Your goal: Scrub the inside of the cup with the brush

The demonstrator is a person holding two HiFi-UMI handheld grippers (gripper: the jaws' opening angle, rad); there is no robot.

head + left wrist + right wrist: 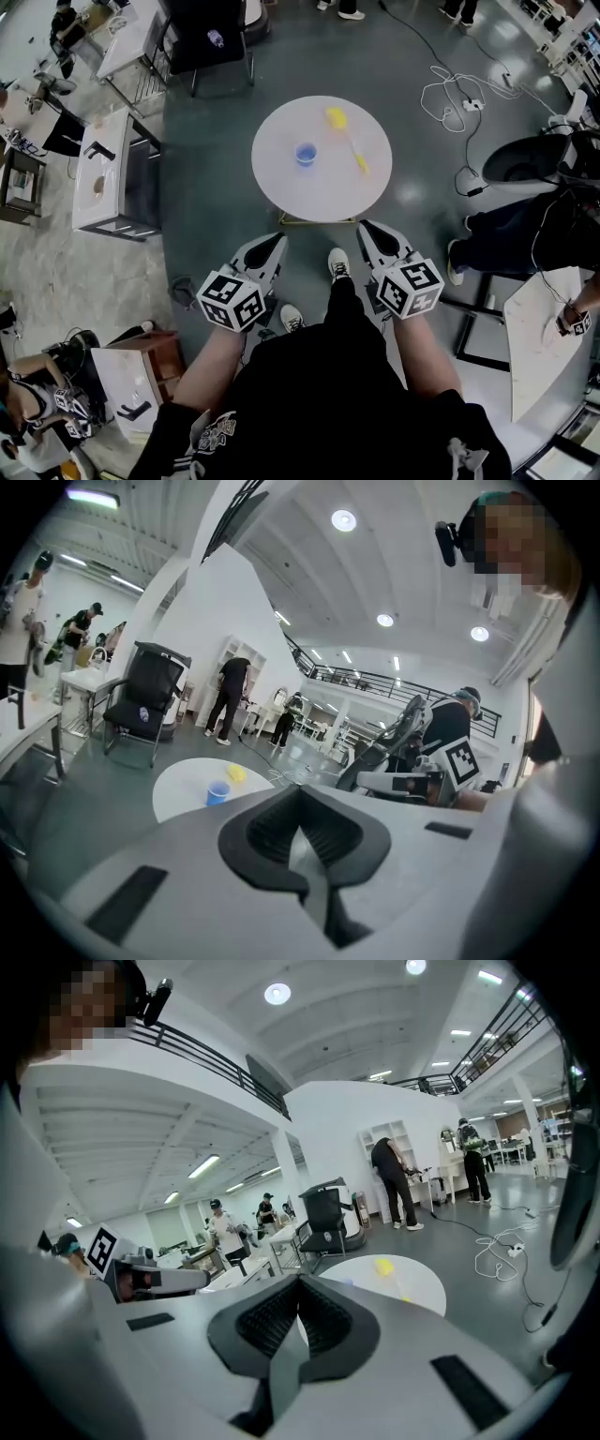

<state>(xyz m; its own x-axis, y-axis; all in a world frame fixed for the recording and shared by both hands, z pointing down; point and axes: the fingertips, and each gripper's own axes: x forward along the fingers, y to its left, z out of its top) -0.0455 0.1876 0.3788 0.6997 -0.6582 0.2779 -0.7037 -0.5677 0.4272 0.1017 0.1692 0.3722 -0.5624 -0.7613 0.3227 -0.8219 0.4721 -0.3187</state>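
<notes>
1. Small blue plastic cup (306, 154) stands upright at upper centre of the head view, well apart from both grippers. A yellow thick-headed, thin-handled brush (348, 142) lies just right of it.
2. Left gripper (277, 240) and right gripper (365, 228), at lower centre, point toward the table, each with its jaws pressed together on nothing.
3. Round, smooth white table (281, 192) stands on a glossy grey floor (206, 187).

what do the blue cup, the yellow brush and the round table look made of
Small blue cup: probably plastic, judging by its even, saturated colour; finish too small to tell. Yellow long-handled brush: likely plastic, with a sponge or bristle head, unclear which. Round white table: smooth matt top, perhaps laminate.
</notes>
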